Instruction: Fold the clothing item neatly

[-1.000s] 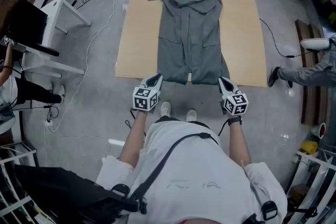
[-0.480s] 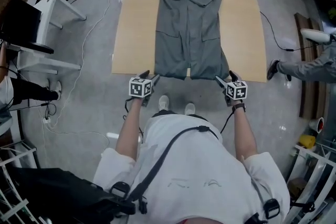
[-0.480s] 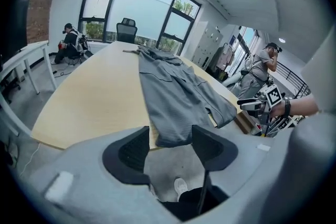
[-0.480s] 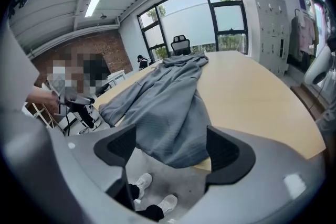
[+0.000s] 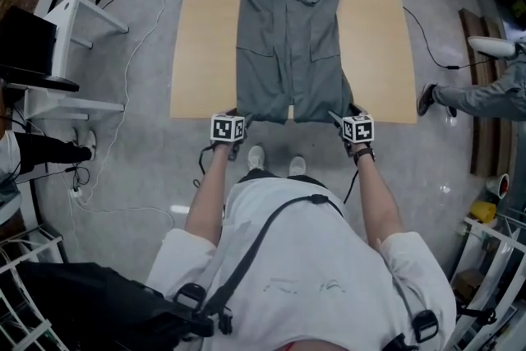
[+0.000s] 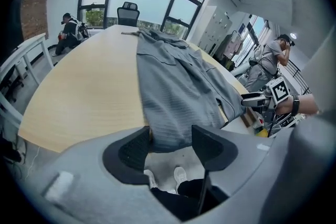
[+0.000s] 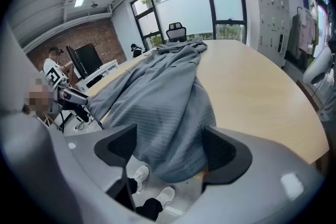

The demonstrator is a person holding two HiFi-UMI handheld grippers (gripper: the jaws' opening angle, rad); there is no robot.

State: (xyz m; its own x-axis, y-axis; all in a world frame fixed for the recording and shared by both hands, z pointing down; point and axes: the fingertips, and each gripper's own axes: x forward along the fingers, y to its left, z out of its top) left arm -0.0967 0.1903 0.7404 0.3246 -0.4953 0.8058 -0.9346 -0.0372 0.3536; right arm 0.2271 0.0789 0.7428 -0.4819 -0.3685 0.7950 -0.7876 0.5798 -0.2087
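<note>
A long grey garment (image 5: 288,29) lies flat and lengthwise on the light wooden table (image 5: 374,29), collar at the far end. Its near hem hangs slightly over the front edge. My left gripper (image 5: 233,113) is at the hem's left corner and my right gripper (image 5: 341,116) at its right corner. Both jaws have just been opening. In the left gripper view the hem (image 6: 168,134) sits between the wide-apart jaws of the left gripper (image 6: 170,140), unpinched. The right gripper (image 7: 168,147) likewise stands open around the hem (image 7: 173,160).
A white desk (image 5: 82,12) with a dark monitor (image 5: 29,45) stands left of the table, with cables (image 5: 131,62) on the floor. A person's legs (image 5: 481,99) reach in at the right. My own shoes (image 5: 275,162) are just under the table's front edge.
Both grippers have sunk from in front of my body to the table's front edge. Their jaws, shut a second ago, now stand open around the hem corners.
</note>
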